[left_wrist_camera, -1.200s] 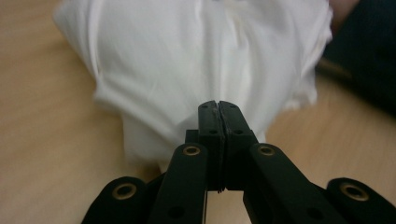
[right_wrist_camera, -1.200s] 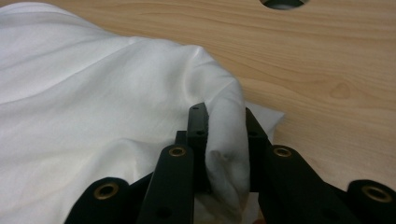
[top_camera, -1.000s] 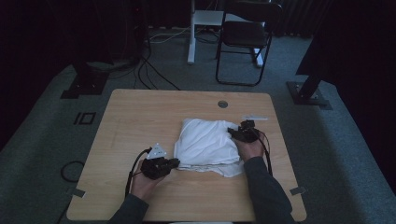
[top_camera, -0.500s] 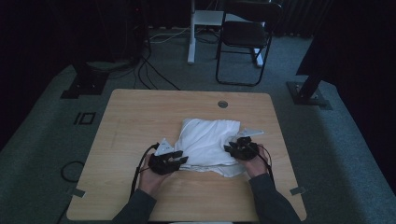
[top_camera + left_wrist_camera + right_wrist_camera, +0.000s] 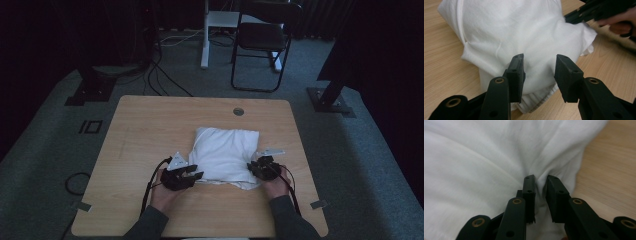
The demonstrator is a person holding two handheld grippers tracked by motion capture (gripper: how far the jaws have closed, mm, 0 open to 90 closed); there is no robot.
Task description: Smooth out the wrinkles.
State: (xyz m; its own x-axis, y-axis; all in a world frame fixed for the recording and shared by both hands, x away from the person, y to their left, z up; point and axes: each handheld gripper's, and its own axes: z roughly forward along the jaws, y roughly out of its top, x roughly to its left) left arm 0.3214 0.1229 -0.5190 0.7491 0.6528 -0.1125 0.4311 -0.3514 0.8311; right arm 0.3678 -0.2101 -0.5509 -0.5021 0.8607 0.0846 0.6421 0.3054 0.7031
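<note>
The white cloth (image 5: 227, 155) lies bunched in a rough folded heap on the near half of the wooden table (image 5: 150, 125), between the person's two hands, with its ribbed hem hanging toward the near edge. The right gripper (image 5: 540, 186) has its jaws drawn close on a pinched ridge of the cloth at the heap's right near corner; fabric fills the narrow gap between them, so it looks clamped on the cloth. The left gripper (image 5: 537, 72) has its jaws apart, hovering just over the left near part of the heap with cloth under and between them but nothing gripped. The work in hand looks like folding or tidying the cloth, and the step now seems to be getting a second hold on the left side. To do that well, the left gripper should probably come down onto an edge or the hem, not the loose middle, and take one clean layer so the heap does not drag along. The right side should likely keep its hold firm and level so both corners can be moved together. Beyond the table stand a dark chair (image 5: 262, 40) and some floor cables (image 5: 165, 80).
</note>
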